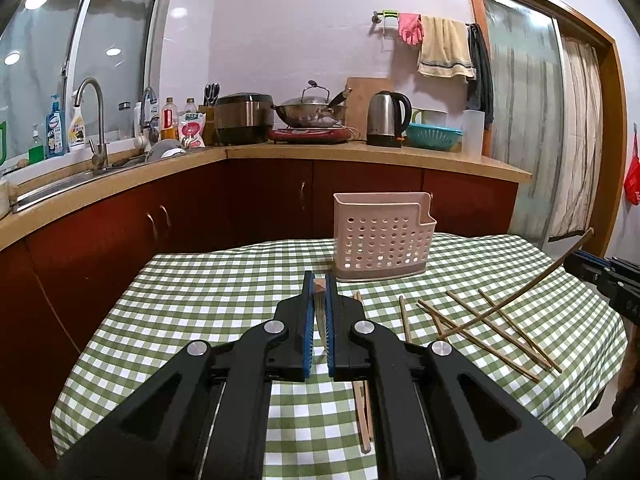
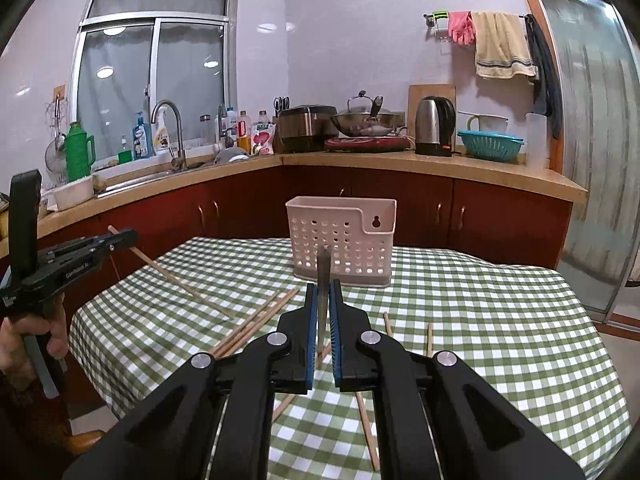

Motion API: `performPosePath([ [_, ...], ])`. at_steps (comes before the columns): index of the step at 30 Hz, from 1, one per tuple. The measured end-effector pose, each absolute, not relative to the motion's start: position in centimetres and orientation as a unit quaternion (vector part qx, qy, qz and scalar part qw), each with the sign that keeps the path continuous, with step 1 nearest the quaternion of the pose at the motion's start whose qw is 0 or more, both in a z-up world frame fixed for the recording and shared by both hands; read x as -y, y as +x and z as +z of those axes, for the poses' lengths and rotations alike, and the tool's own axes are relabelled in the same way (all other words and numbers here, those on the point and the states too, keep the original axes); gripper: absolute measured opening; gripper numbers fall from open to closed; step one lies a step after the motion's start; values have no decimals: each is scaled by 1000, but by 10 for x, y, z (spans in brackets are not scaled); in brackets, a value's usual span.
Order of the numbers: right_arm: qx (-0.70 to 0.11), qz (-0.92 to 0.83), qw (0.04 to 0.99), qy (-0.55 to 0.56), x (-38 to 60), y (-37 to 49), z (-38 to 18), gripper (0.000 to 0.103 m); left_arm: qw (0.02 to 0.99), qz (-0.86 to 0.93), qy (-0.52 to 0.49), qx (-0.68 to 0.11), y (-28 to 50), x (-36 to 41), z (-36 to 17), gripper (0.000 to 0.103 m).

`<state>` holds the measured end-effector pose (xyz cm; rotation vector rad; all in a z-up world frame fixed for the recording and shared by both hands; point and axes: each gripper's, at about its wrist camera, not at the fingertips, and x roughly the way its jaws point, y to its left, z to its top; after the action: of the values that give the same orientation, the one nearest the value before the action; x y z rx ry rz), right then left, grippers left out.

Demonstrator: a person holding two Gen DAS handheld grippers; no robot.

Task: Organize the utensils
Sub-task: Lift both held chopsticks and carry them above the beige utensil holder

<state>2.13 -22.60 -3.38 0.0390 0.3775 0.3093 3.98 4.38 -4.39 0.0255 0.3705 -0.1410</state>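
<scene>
Both grippers are clamped on chopsticks — the left gripper (image 1: 319, 292) on one chopstick (image 1: 319, 285), the right gripper (image 2: 323, 296) on another chopstick (image 2: 324, 276). The perforated utensil holder (image 2: 340, 240) stands straight ahead near the table's far edge, slightly nearer the right one; loose chopsticks (image 1: 492, 328) remain on the checked tablecloth (image 1: 200, 300).

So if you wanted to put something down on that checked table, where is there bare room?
The checked tablecloth is bare right of the pink holder, out to the table's edge, and also left of the holder in the left wrist view. The near middle is crowded with loose chopsticks.
</scene>
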Motion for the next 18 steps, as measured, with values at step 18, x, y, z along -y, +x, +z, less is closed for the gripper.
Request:
performPosePath([
  [18,-160,158,974,34,229,46,-9,7,983,-72,3,-166,68,-44,-27,5],
])
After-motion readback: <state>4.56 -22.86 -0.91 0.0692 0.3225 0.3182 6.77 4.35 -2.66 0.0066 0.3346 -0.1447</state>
